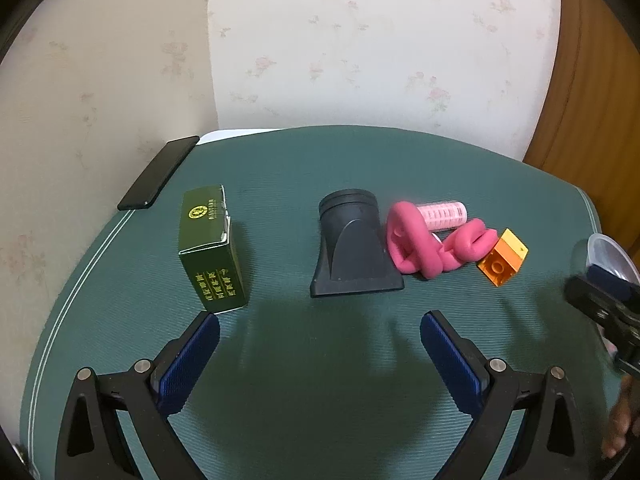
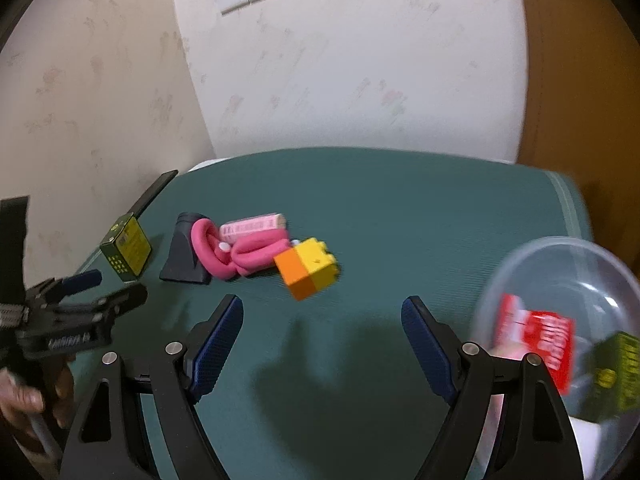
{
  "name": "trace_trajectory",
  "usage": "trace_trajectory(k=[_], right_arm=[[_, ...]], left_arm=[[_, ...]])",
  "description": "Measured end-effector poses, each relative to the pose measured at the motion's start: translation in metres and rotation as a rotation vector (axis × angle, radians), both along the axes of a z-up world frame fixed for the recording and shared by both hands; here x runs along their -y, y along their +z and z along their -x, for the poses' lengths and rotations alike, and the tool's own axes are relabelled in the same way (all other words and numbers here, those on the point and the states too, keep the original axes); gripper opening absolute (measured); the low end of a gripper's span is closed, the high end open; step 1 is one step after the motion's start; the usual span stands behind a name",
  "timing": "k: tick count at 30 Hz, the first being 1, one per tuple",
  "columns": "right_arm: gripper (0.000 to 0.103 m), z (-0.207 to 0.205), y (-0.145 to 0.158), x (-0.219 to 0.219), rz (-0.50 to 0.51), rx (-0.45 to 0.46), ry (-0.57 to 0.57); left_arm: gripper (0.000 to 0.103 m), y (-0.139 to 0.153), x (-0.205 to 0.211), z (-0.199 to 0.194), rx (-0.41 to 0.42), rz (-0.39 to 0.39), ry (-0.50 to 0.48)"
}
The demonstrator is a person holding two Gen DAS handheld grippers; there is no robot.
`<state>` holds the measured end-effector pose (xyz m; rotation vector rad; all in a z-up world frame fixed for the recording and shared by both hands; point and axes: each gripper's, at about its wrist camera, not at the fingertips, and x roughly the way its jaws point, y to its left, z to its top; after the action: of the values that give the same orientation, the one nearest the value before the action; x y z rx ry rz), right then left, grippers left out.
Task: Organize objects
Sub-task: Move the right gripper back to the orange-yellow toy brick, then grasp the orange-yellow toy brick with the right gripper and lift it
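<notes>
Two grippers are hovering over the green mat [image 1: 320, 360], both with jaws spread and holding nothing: left gripper [image 1: 320, 340] is facing the mat's middle, right gripper [image 2: 322, 328] is facing toward its right edge. Five loose items are sitting in a row across the mat's middle: green box [image 1: 210, 248] toward the left edge, standing just ahead of the left finger; black nozzle [image 1: 352, 244] at centre; pink foam curler [image 1: 432, 246] tangled beside it, touching the nozzle; pink tube [image 1: 442, 214] lying behind the curler; orange-yellow block [image 1: 502, 256] just right of them. Clear bowl [image 2: 560, 280] is sitting at the right edge, already holding a red packet [image 2: 540, 340] and another green box [image 2: 618, 372], so it's likely serving as the collection bin. Black phone [image 1: 158, 174] is lying along the far left edge. Block is nearest the right gripper, so probably next pick. Right view is blurring a bit.
</notes>
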<state>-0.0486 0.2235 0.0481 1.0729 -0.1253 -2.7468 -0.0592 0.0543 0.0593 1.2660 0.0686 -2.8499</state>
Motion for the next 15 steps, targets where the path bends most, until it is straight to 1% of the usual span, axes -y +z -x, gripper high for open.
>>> trace_trajectory(k=[9, 15], right_arm=[[0.083, 0.051, -0.032, 0.02, -0.023, 0.088, 0.008], [0.081, 0.068, -0.042, 0.023, -0.021, 0.134, 0.012]], left_arm=[[0.102, -0.003, 0.009, 0.004, 0.016, -0.024, 0.02], [0.102, -0.004, 0.006, 0.005, 0.025, -0.023, 0.017]])
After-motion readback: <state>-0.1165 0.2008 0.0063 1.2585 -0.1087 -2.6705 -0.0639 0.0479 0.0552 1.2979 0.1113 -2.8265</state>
